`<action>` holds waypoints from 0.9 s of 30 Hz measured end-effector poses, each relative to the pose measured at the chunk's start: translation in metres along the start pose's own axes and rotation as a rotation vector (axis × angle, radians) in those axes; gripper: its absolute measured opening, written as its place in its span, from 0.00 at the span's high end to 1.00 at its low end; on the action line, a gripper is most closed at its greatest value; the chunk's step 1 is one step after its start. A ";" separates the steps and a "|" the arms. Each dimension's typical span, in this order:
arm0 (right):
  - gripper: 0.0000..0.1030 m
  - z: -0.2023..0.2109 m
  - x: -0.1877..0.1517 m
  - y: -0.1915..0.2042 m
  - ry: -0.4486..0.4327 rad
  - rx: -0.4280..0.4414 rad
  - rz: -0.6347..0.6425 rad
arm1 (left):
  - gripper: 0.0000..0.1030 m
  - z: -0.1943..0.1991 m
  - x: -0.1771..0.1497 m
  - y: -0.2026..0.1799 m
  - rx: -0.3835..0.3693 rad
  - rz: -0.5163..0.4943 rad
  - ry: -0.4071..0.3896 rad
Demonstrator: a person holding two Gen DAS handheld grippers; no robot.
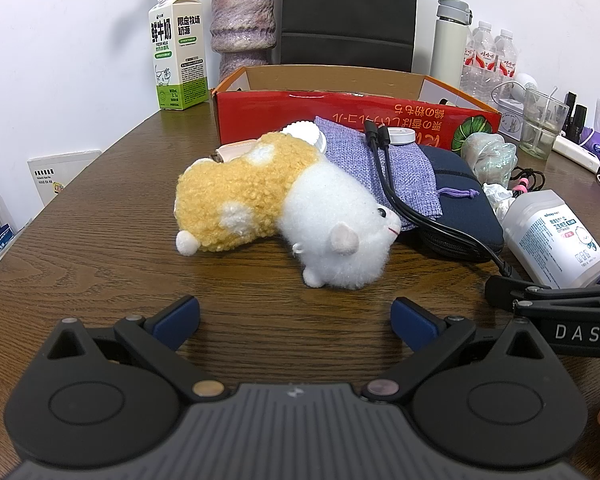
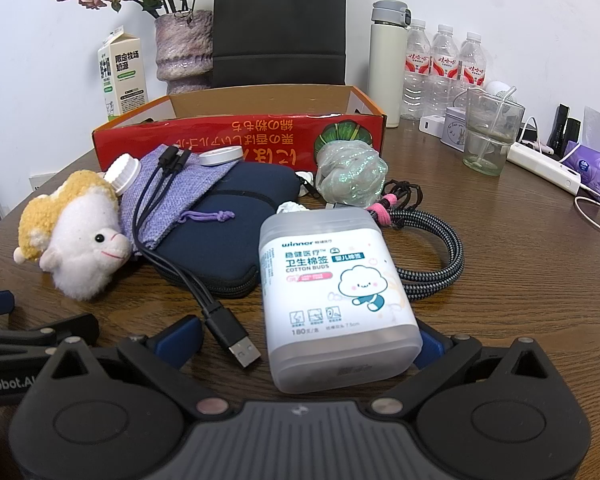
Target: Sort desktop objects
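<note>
A yellow and white plush toy (image 1: 284,208) lies on its side on the brown table (image 1: 100,240), just ahead of my left gripper (image 1: 296,322), which is open and holds nothing. My right gripper (image 2: 306,340) is open around a translucent cotton buds box (image 2: 332,292), which rests on the table close to the right finger, with the USB plug of a black cable (image 2: 236,340) beside it. Behind these lie a purple pouch (image 2: 168,196) on a navy case (image 2: 228,232), a glittery ball (image 2: 350,174) and a braided cable (image 2: 432,252). An open red cardboard box (image 1: 340,116) stands further back.
Along the back stand a milk carton (image 1: 178,52), a vase (image 1: 242,24), a black chair back (image 1: 348,12), a white thermos (image 2: 388,60) and water bottles (image 2: 444,64). At right are a glass (image 2: 492,132), a power strip (image 2: 544,166) and a tissue pack (image 2: 596,168).
</note>
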State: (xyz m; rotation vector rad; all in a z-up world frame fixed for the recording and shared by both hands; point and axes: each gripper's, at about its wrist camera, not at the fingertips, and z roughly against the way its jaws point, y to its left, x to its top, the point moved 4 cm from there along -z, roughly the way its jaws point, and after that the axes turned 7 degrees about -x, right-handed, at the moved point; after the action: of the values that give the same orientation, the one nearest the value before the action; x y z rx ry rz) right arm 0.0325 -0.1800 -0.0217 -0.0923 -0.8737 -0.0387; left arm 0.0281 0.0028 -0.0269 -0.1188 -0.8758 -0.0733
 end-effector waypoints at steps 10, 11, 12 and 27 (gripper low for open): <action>0.00 0.000 0.000 0.000 0.000 0.002 0.000 | 0.00 0.004 -0.001 0.000 -0.011 -0.006 -0.002; 0.00 0.001 -0.001 0.000 -0.001 0.007 0.001 | 0.00 0.006 -0.001 0.001 -0.017 -0.008 -0.007; 0.00 0.002 -0.001 -0.001 -0.002 0.014 0.004 | 0.00 0.009 -0.002 0.004 -0.034 0.005 -0.025; 0.19 0.010 0.024 -0.020 -0.093 0.057 -0.014 | 0.32 -0.028 0.047 0.011 -0.203 0.175 -0.006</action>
State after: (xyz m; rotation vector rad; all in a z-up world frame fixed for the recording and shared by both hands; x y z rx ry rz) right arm 0.0390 -0.1992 0.0041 -0.0353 -0.9679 -0.0226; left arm 0.0805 0.0097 -0.0089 -0.3849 -0.8589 0.0014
